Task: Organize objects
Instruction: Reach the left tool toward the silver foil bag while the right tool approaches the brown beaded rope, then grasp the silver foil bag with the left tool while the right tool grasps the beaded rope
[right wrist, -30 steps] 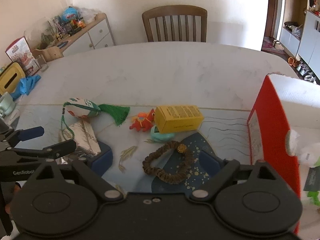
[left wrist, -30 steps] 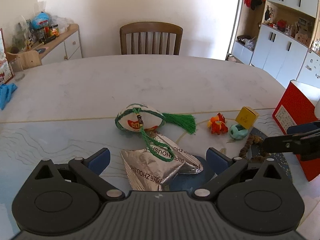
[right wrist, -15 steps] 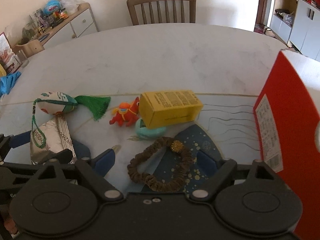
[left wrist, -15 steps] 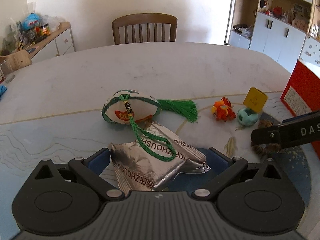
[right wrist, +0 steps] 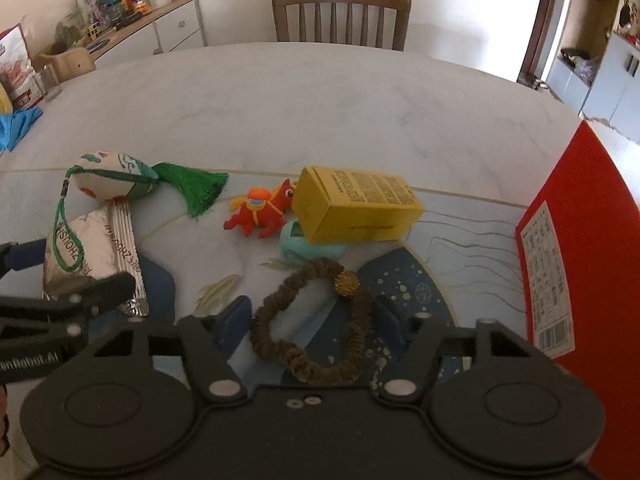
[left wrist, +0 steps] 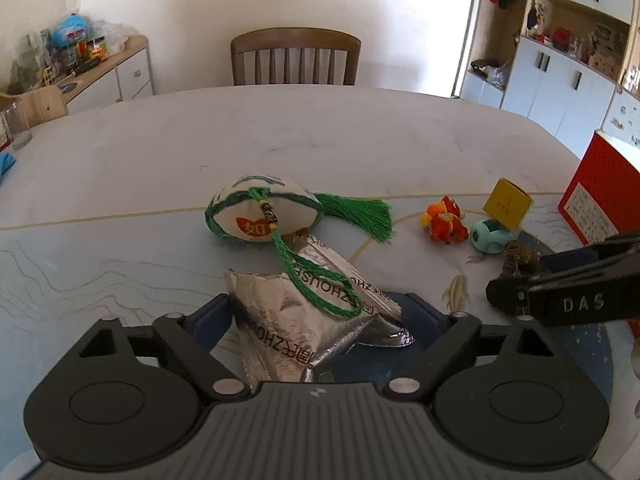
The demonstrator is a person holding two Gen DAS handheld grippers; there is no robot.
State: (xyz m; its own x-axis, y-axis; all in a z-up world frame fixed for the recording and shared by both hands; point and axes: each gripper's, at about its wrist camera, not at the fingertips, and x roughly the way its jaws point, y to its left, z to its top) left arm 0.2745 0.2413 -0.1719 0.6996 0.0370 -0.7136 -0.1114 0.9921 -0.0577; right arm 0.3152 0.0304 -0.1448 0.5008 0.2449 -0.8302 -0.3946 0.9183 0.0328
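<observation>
A double pick-up appears to be in hand, judged against the red box (right wrist: 592, 248) standing at the right edge of the marble-patterned table (left wrist: 280, 140). Well left of the red box, a crinkled silver foil packet (left wrist: 288, 320) is straddled by the left gripper (left wrist: 316, 316), whose jaws are closing, pads not yet seen pressing. Nearer the red box, a knobbly brown bead bracelet (right wrist: 316, 320) with one gold bead lies between the closing jaws of the right gripper (right wrist: 312, 320). Next, firm closure and a clean lift seem required; the green braided cord (left wrist: 312, 276) draped over the packet could be dragged along
</observation>
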